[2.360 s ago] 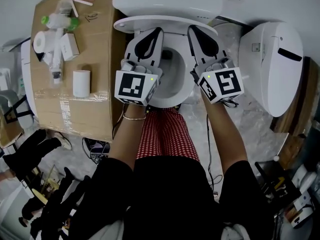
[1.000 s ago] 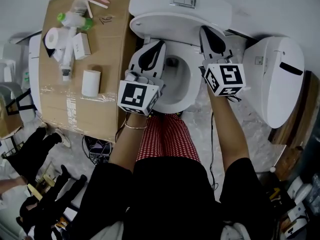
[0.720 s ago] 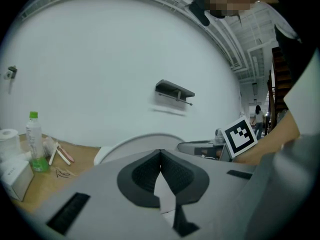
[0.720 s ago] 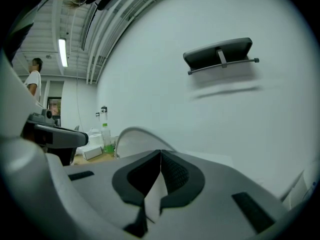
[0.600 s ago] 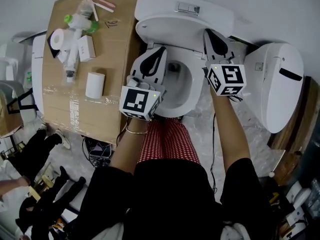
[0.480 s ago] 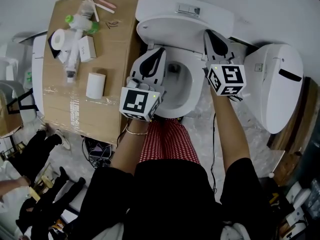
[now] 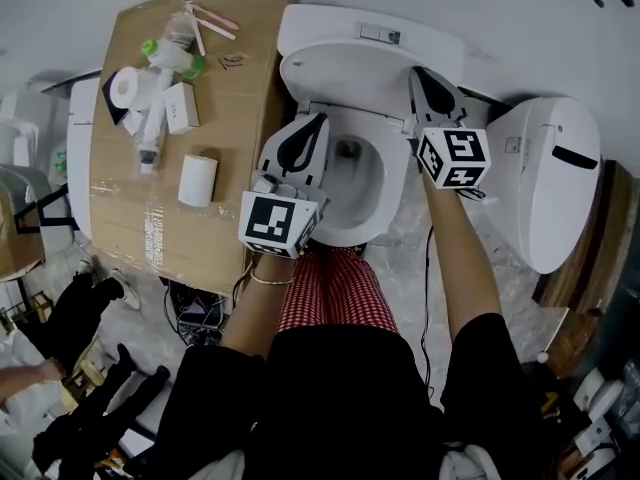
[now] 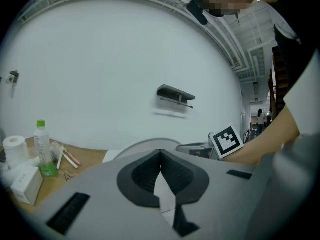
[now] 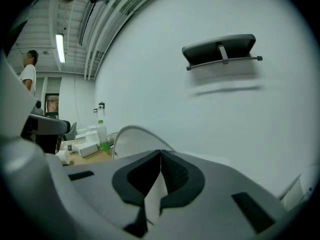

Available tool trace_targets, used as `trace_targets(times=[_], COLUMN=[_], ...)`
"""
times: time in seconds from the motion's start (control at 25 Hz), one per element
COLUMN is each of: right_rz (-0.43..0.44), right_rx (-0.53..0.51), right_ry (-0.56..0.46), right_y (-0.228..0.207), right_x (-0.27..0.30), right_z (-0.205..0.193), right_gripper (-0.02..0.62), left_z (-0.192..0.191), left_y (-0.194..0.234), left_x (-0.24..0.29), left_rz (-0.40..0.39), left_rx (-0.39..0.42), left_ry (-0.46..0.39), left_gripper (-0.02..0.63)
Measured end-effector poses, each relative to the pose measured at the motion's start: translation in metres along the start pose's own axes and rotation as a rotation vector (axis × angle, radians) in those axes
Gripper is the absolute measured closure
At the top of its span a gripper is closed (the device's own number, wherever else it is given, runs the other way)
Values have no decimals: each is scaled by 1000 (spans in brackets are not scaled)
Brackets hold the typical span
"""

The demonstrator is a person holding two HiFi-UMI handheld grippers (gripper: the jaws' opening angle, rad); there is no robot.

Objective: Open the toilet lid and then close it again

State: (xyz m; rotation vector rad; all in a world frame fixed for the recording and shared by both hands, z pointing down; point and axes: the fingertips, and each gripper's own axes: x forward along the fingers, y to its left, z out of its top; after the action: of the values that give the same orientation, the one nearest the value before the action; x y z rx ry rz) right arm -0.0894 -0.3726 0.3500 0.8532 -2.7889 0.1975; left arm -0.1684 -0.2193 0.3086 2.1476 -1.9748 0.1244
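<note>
Pinching nothing — left tongs (image 7: 319, 119); right tongs (image 7: 417, 71); one lid (image 7: 345, 71).

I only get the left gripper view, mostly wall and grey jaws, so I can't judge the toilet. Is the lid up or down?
Observer: Up. In the head view the lid stands raised in front of the tank, and the bowl lies open.
Operator: Where's the right gripper? I see only a bit of it.
Observer: Its tip is by the lid's right edge. I cannot tell whether it touches.
Operator: Is it gripping anything?
Observer: No. The right gripper view shows its jaws together with nothing between them.
</note>
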Motion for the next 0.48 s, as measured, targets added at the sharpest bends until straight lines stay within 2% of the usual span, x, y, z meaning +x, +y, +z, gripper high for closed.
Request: trace_targets(times=[0.2,0.48], right_rz=[-5,-22], right_rx=[-11,6], right_ry=[7,-1], right_y=[-2,-5], right_x=[3,5], right_z=[0,0], right_gripper=[575,575], left_z=[4,11], left_y=[0,1], left_x=[-4,-9], left_rz=[-12,-20], left_rx=[36,27], left_ry=[9,-7], left_gripper=[603,603])
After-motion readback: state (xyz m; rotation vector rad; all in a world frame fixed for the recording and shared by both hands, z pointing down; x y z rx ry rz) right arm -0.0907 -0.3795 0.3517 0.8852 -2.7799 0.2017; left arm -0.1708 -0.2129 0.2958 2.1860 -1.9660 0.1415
